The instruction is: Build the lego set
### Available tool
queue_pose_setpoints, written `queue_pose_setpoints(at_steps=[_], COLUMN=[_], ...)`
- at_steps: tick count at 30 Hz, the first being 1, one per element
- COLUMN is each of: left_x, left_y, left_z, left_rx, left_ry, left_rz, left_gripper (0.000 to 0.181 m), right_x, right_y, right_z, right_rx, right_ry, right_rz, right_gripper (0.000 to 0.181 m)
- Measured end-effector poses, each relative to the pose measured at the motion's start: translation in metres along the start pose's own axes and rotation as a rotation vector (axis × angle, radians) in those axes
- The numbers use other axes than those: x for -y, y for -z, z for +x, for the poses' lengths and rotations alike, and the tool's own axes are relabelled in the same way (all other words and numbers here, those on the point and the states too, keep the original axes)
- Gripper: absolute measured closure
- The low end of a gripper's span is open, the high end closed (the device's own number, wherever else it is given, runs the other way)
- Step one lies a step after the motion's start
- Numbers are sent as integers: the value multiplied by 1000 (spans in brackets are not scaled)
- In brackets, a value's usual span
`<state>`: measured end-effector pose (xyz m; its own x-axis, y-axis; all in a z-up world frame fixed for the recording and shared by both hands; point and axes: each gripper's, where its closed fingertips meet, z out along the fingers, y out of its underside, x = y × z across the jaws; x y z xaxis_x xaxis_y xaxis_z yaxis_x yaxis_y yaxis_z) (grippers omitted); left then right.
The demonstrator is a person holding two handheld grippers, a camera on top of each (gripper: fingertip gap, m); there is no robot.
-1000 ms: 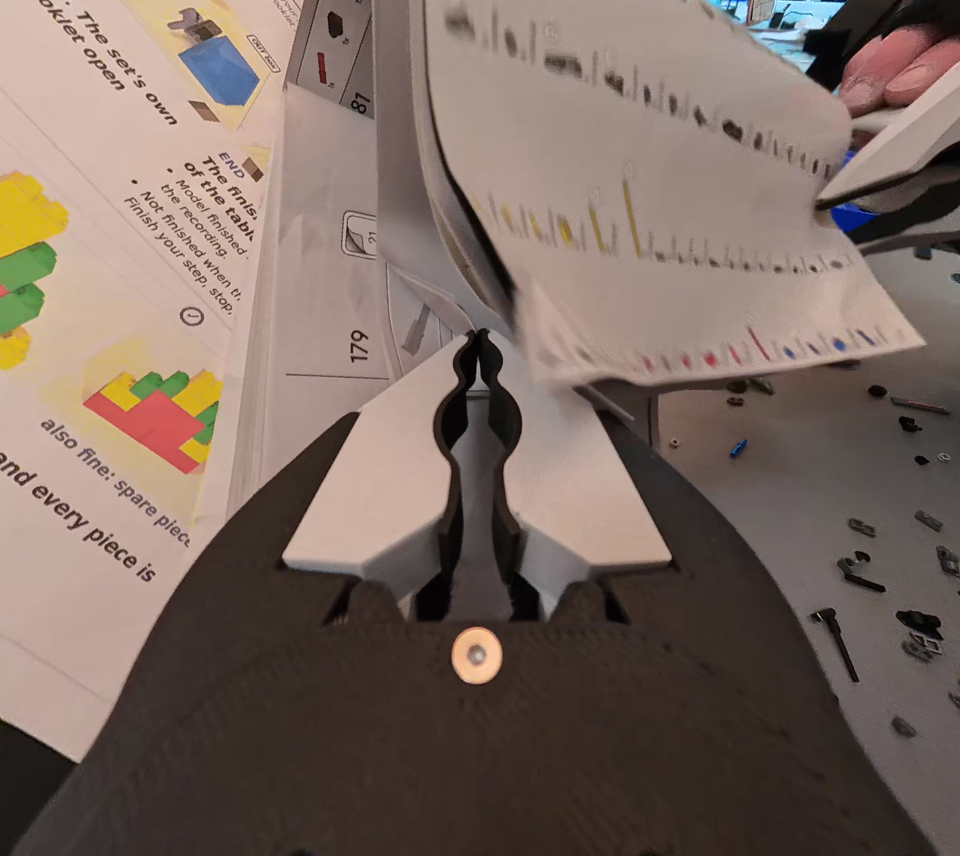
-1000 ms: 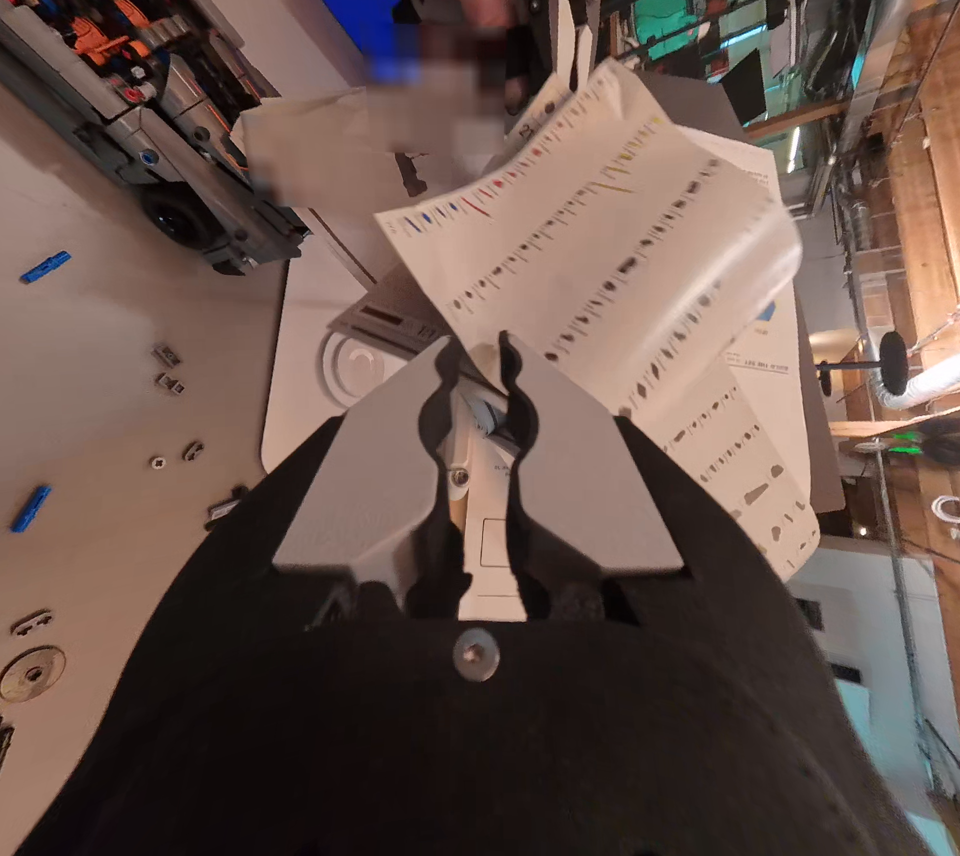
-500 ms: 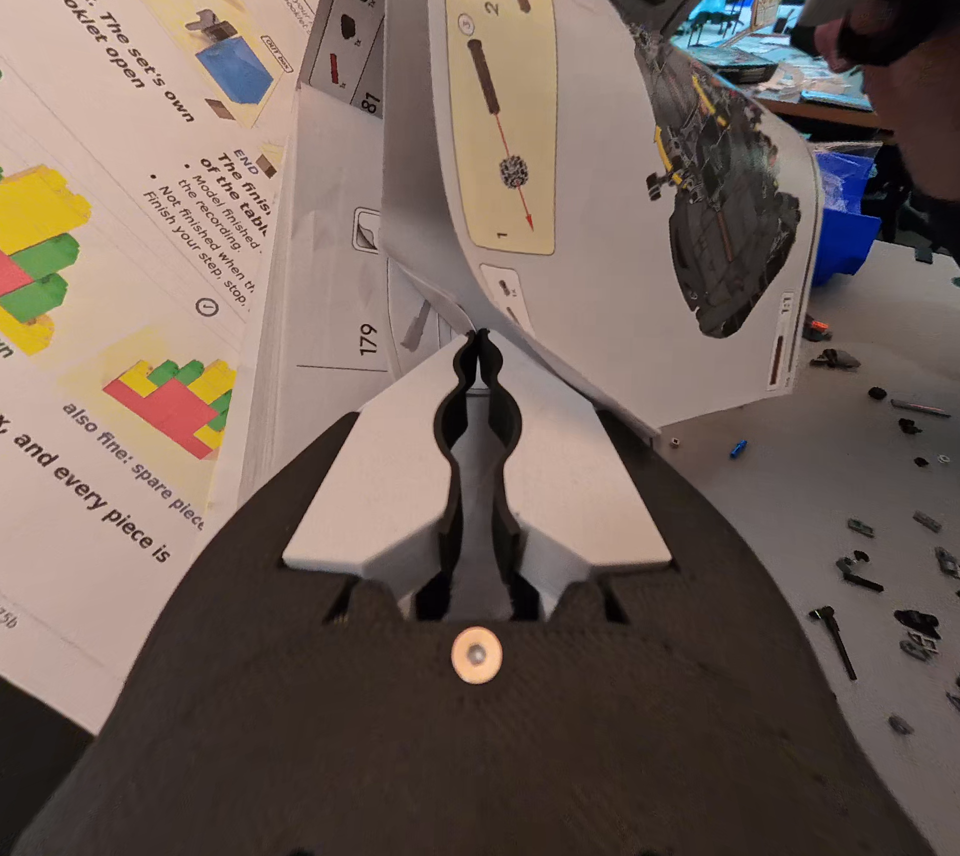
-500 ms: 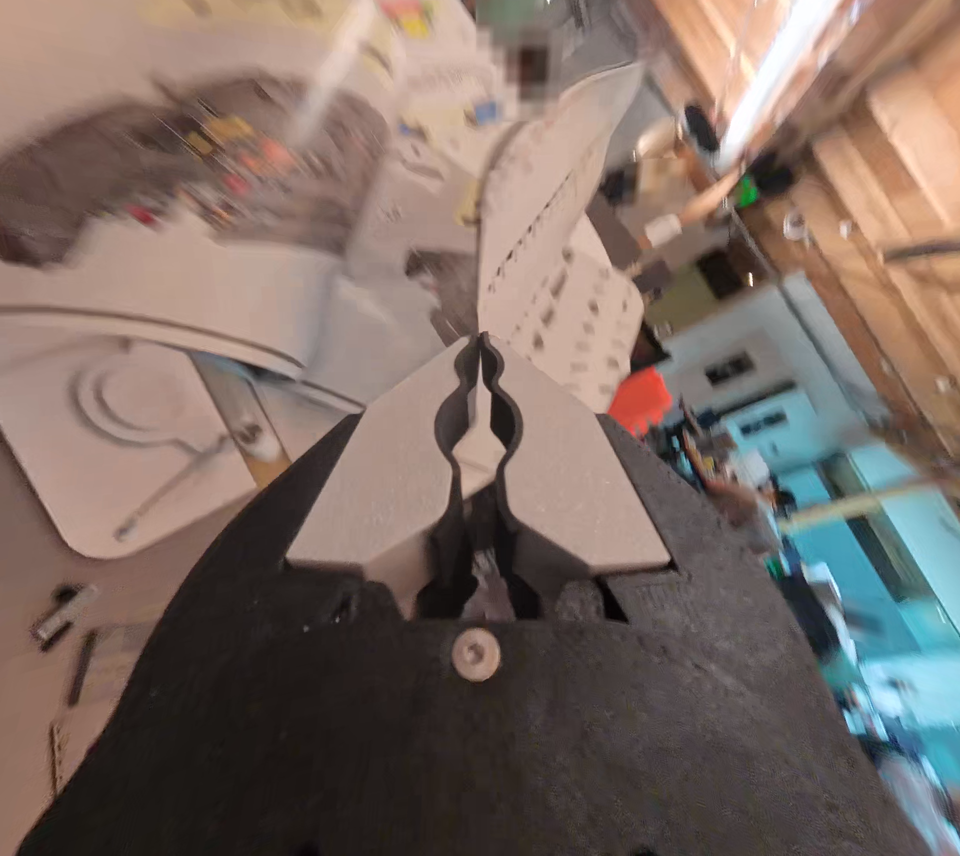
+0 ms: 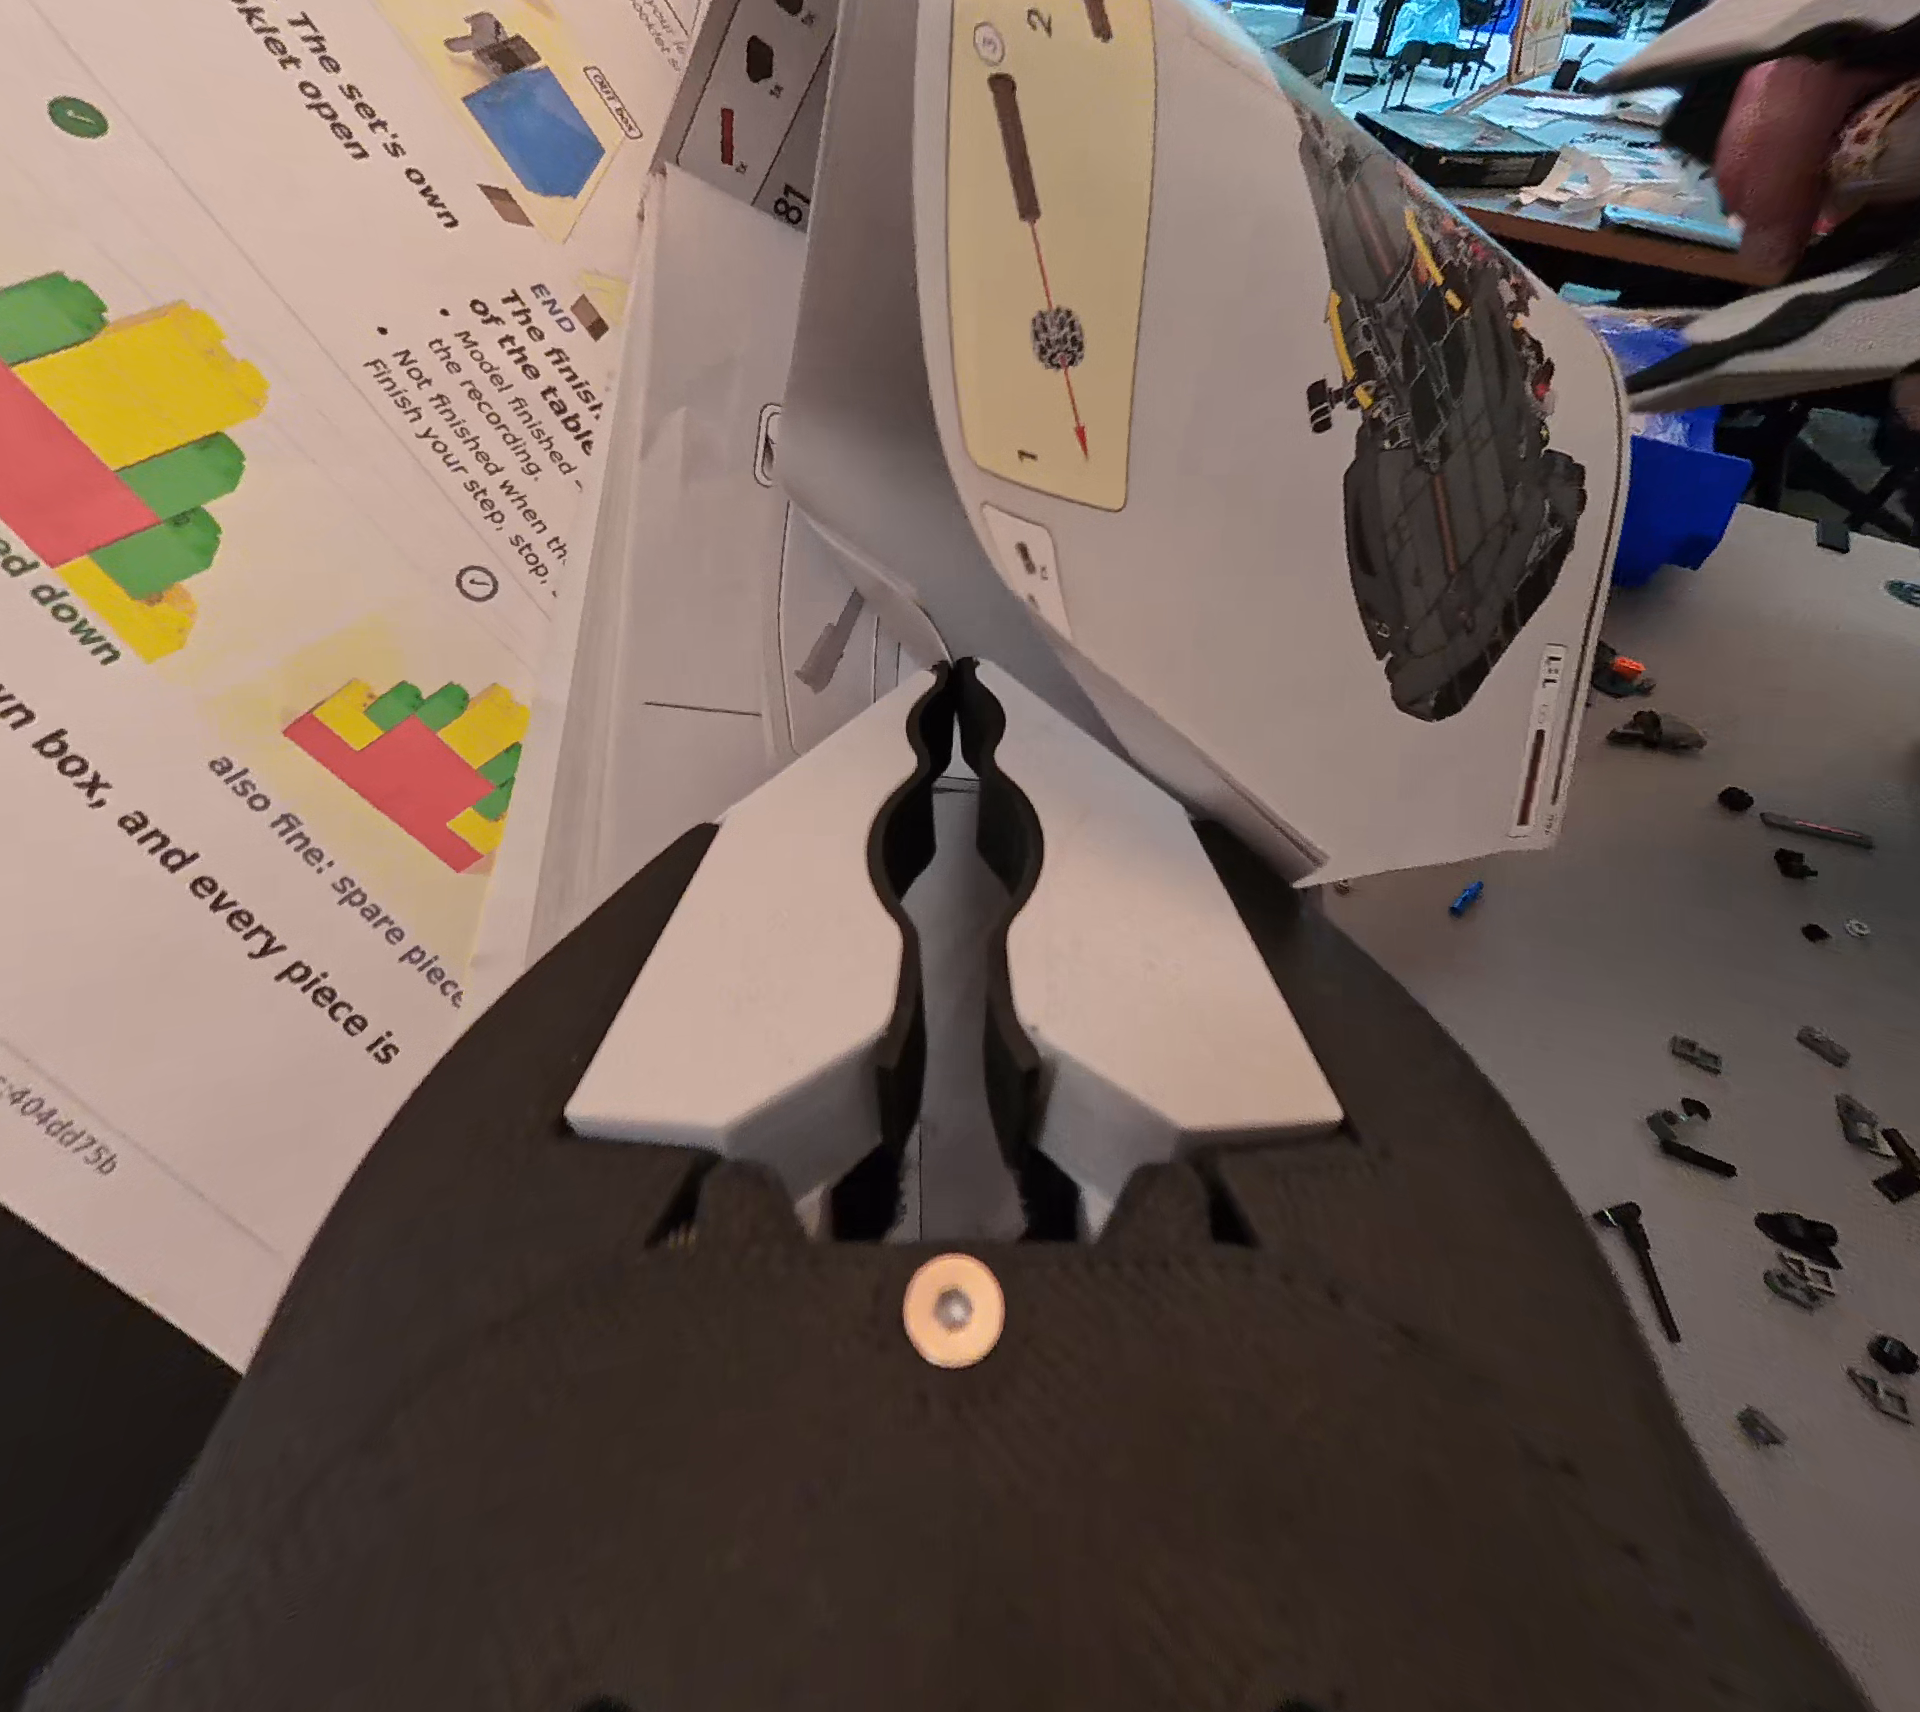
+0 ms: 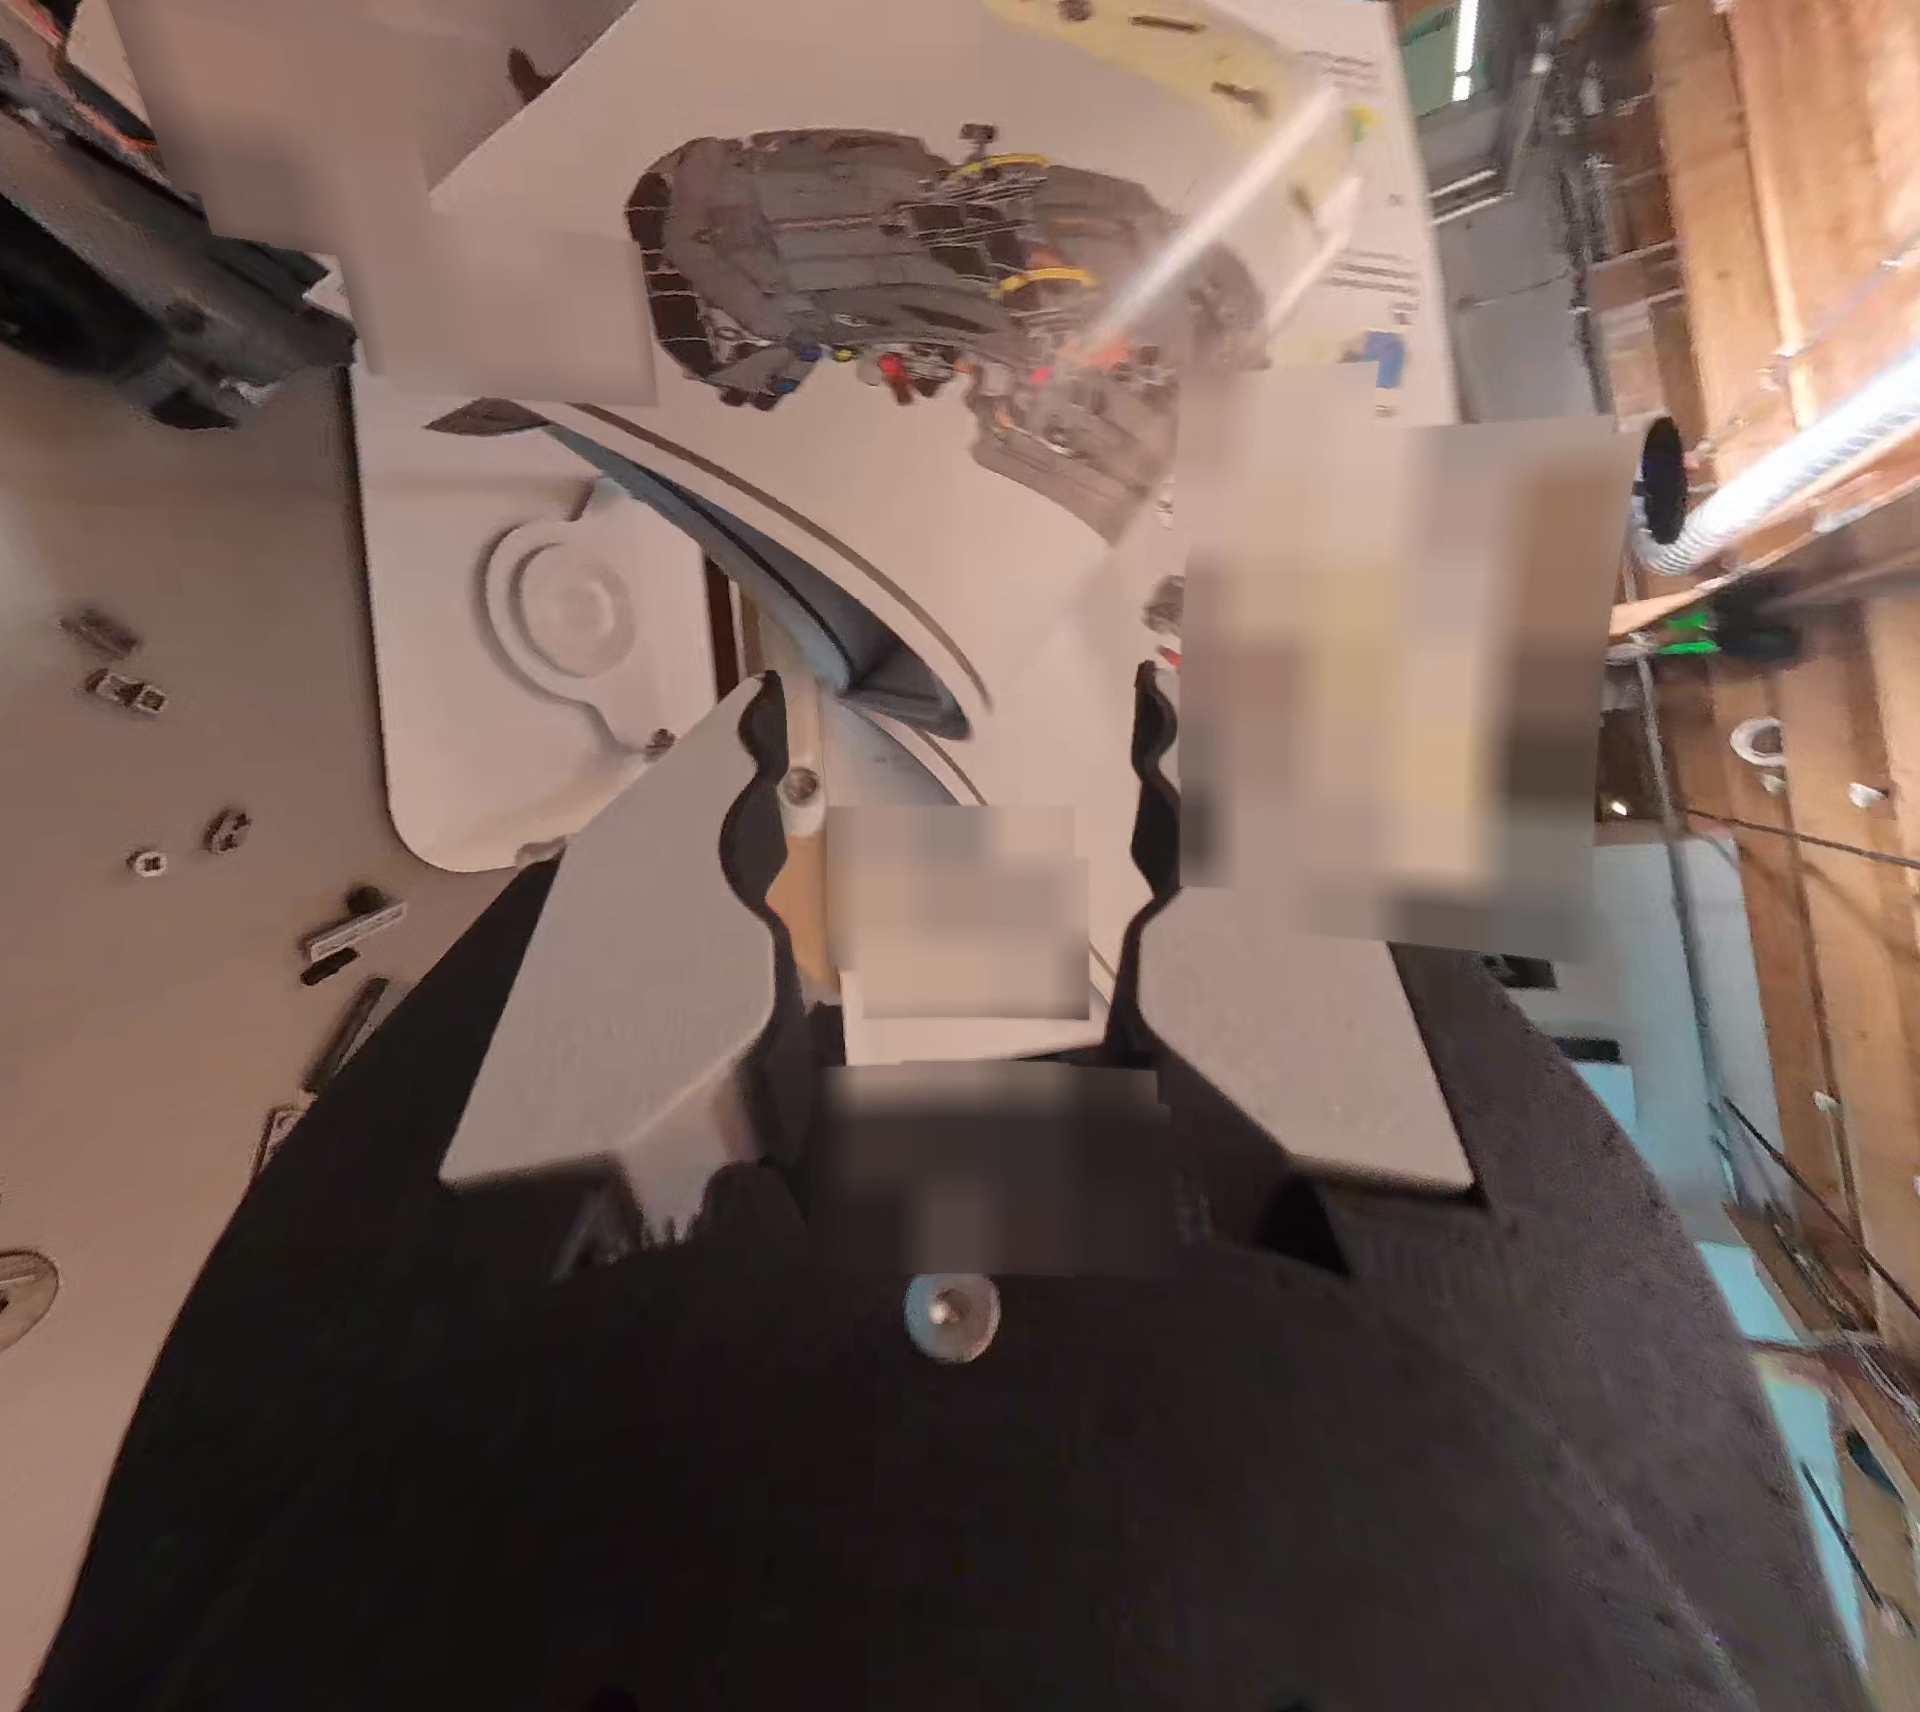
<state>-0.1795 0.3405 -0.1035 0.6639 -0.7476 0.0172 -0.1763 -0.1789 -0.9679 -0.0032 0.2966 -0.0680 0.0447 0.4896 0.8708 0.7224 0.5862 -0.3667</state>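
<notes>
Two grippers page the booklet (image 5: 1195, 374): left gripper (image 5: 954, 675) clenched near its lower centre, right gripper (image 6: 951, 696) released; next, flatten the page.

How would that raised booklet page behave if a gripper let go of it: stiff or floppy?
Probably floppy: the raised page already curves and droops at its free edge. It looks thin and light, so it would likely fall or flip over. The left hand-held gripper, shut at the booklet's fold, may steady it.

Even, bright indoor light; the left wrist view is sharp with wide-angle bending, the right wrist view motion-blurred.
</notes>
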Motion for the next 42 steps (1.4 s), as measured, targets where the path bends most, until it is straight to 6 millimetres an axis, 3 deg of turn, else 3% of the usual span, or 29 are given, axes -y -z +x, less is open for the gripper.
queue_pose_setpoints(at_steps=[2,4,8,12,14,17,22,24,27,31,36,42], left_x=[-2,-4,-7,-12,-24,-50,-114,-120,-120,-113,-111,-105], left_y=[1,3,15,54,79,103,86,74,61,65,71,80], left_z=[1,0,-12,-39,-56,-64,-41,-24,-18,-24,-22,-17], left_rx=[-2,-3,46,159,225,212,34,-94,-146,-159,-119,-79], left_ry=[-1,5,25,84,163,326,559,624,635,662,688,681], left_rz=[-12,-28,-14,55,81,103,-81,-75,-48,14,19,42], left_gripper=[181,181,176,149,134,118,94,90,101,143,153,149], right_x=[2,7,16,21,16,14,17,18,17,18,18,20], right_y=[-24,-46,-72,-80,-84,-89,-93,-93,-93,-93,-93,-93], right_z=[-14,-18,-23,-26,-26,-29,-33,-34,-34,-35,-37,-41], right_rx=[66,78,99,139,130,150,165,175,175,179,187,191], right_ry=[2,-20,-69,-89,-81,-102,-115,-119,-117,-112,-119,-103], right_rz=[12,55,58,53,21,10,9,19,14,16,22,25], right_gripper=[124,146,157,158,158,160,162,162,163,163,163,164])
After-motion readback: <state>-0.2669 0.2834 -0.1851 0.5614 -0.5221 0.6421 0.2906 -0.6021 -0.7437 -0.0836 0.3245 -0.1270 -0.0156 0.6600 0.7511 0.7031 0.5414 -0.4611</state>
